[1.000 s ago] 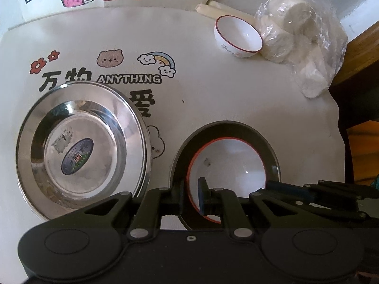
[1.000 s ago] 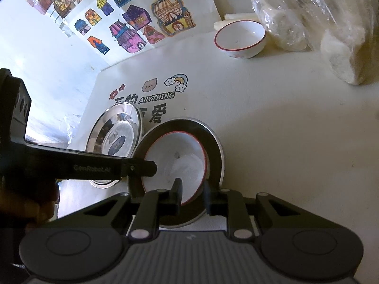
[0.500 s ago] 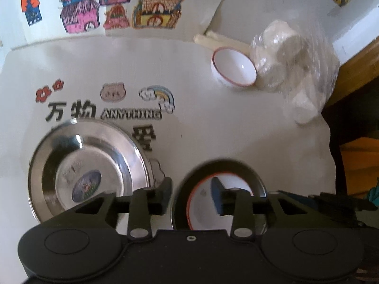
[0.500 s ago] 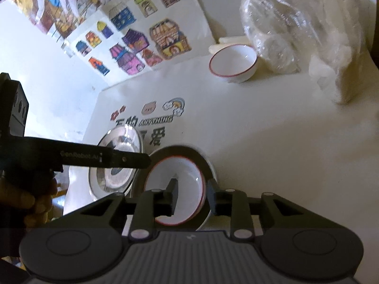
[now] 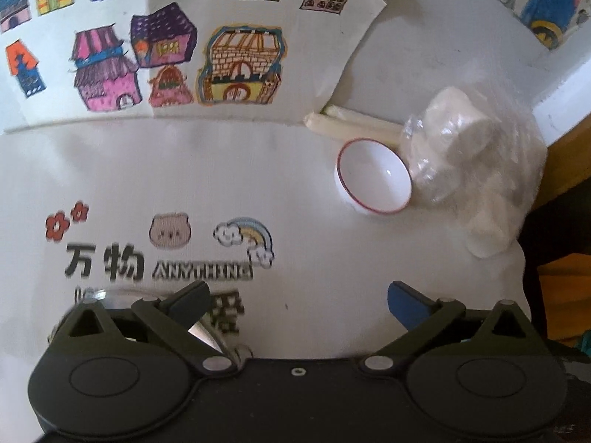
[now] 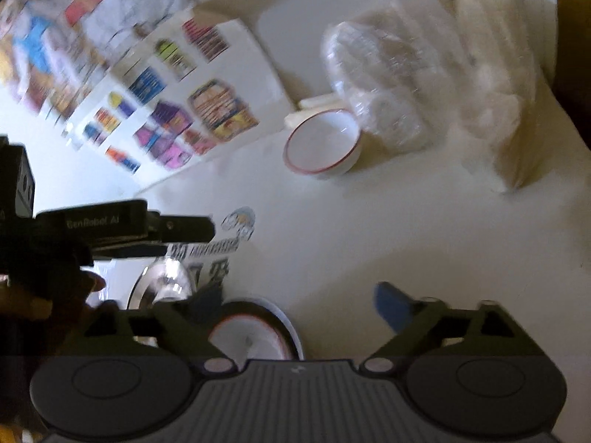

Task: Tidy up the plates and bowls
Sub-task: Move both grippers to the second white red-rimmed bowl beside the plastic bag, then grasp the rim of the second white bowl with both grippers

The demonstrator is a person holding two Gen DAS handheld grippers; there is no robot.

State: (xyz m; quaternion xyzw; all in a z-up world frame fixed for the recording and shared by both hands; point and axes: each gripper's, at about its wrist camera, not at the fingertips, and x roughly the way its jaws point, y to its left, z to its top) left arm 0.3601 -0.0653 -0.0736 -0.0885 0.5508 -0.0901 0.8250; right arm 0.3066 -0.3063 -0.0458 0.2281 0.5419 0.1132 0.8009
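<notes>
A small white bowl with a red rim (image 5: 373, 177) stands at the far right of the table, against a plastic bag; it also shows in the right wrist view (image 6: 321, 143). A second red-rimmed white bowl (image 6: 247, 337) sits inside a dark plate (image 6: 284, 321) just below my right gripper (image 6: 299, 302). A steel plate (image 5: 201, 330) lies beside it, half hidden under my left gripper (image 5: 295, 301); it also shows in the right wrist view (image 6: 166, 282). Both grippers are open, empty and raised above the table.
A clear plastic bag of white rolls (image 5: 476, 170) lies at the right edge. Two white sticks (image 5: 351, 125) lie behind the far bowl. Coloured house drawings (image 5: 166, 55) hang on the back wall. The tablecloth (image 5: 332, 251) bears printed letters.
Both grippers have opened wide and pulled up and back from the bowl and dark plate. The left gripper no longer sees that bowl.
</notes>
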